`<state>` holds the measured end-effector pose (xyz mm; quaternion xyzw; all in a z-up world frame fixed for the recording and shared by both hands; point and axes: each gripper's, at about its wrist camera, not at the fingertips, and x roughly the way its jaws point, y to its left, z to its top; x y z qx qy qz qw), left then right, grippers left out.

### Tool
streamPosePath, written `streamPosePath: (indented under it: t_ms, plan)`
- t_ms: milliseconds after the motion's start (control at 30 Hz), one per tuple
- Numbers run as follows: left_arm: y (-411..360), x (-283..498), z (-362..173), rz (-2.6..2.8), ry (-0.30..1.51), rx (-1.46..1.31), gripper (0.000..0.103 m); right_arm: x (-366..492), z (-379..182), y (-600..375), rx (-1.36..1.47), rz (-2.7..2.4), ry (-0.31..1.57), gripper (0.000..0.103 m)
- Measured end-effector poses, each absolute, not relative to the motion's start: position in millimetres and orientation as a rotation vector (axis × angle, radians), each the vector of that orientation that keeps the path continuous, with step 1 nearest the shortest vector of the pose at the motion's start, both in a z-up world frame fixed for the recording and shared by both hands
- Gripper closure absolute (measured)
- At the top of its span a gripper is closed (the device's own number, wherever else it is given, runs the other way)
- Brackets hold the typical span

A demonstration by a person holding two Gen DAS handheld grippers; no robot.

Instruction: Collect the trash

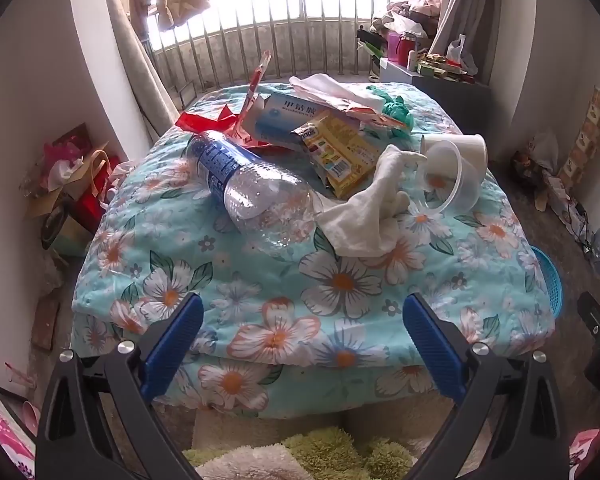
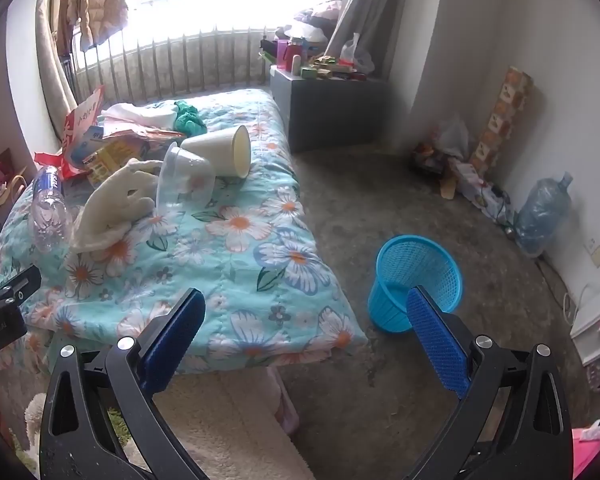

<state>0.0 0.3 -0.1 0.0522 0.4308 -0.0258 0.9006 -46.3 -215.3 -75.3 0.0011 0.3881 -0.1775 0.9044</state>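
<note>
Trash lies on a floral quilt [image 1: 284, 292]: a clear plastic bottle [image 1: 252, 192], a crumpled white cloth [image 1: 372, 212], a clear cup [image 1: 452, 180], a white paper cup [image 1: 468, 148], a yellow snack packet [image 1: 340, 152], a blue-white box [image 1: 280, 116] and red wrapping [image 1: 208, 120]. My left gripper [image 1: 302, 320] is open and empty, near the quilt's front edge. My right gripper [image 2: 306, 312] is open and empty over the quilt's right corner. A blue mesh wastebasket [image 2: 416, 280] stands on the floor to the right of the bed. The cups [image 2: 220, 152] and cloth [image 2: 112, 204] also show there.
A grey cabinet [image 2: 324, 112] with clutter stands at the back right. A large water jug [image 2: 544, 212] and bags line the right wall. Gift bags [image 1: 76, 184] crowd the left floor. A shaggy rug [image 1: 300, 456] lies below the bed's front edge.
</note>
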Motion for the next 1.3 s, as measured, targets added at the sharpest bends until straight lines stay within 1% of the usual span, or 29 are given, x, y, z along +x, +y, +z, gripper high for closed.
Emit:
streamPosePath:
  t_ms: [233,1300]
  plan:
    - [-0.2,-1.4,-3.0,-0.052,0.893,0.111,0.005,-38.3,-75.9,-203.2,0.0,-0.366,0.802,0.007]
    - [1.1,1.2,-9.5,-0.037,0.917,0.136,0.005,-39.0,-75.7,-206.4,0.01,-0.365,0.793,0.007]
